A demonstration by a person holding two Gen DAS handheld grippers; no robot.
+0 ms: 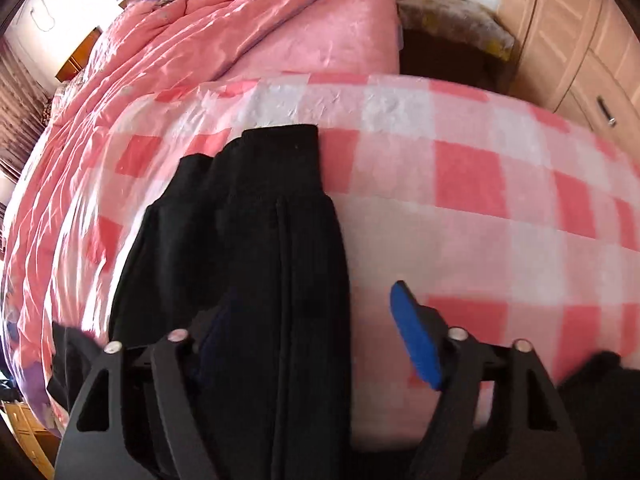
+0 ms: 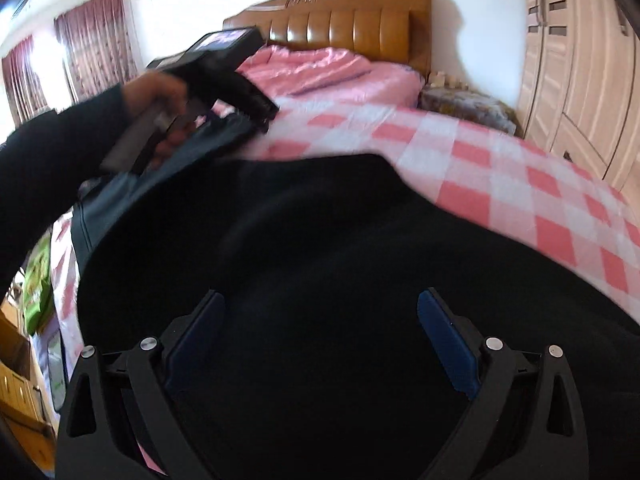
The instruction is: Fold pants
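Both grippers gape empty over black pants (image 1: 240,240) on the checked blanket (image 1: 480,184): left gripper (image 1: 304,344), right gripper (image 2: 320,344).

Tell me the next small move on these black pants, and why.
Probably lower the right gripper and close it on the black pants: its jaws stand open above the cloth, gripping nothing, and the left gripper is open too, with the pants lying on the checked blanket.
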